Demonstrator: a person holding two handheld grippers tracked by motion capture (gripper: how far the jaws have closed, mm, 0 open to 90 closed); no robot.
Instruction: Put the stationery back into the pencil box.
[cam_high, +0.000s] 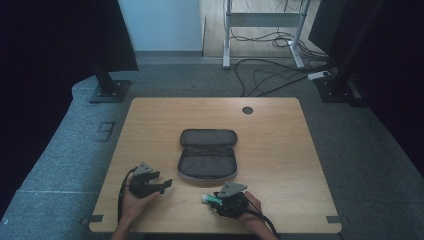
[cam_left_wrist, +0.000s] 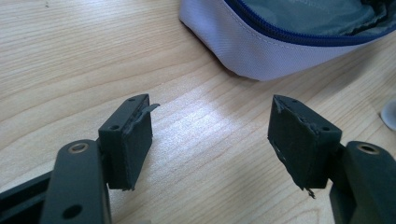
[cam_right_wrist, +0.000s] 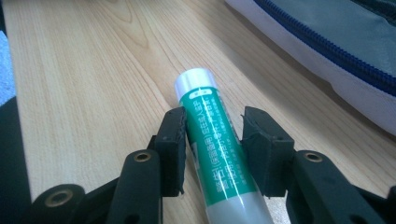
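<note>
Item: your right gripper (cam_right_wrist: 212, 149) had its fingers pinching the green tube (cam_right_wrist: 212, 140); left gripper (cam_left_wrist: 210, 140) fingers spread, empty; next, likely into the open pouch (cam_high: 207, 162).

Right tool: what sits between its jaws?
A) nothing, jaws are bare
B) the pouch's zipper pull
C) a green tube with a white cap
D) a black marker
C: in the right gripper view the right tool has a pad on each side of the green tube, whose white cap points toward the open pouch.
</note>
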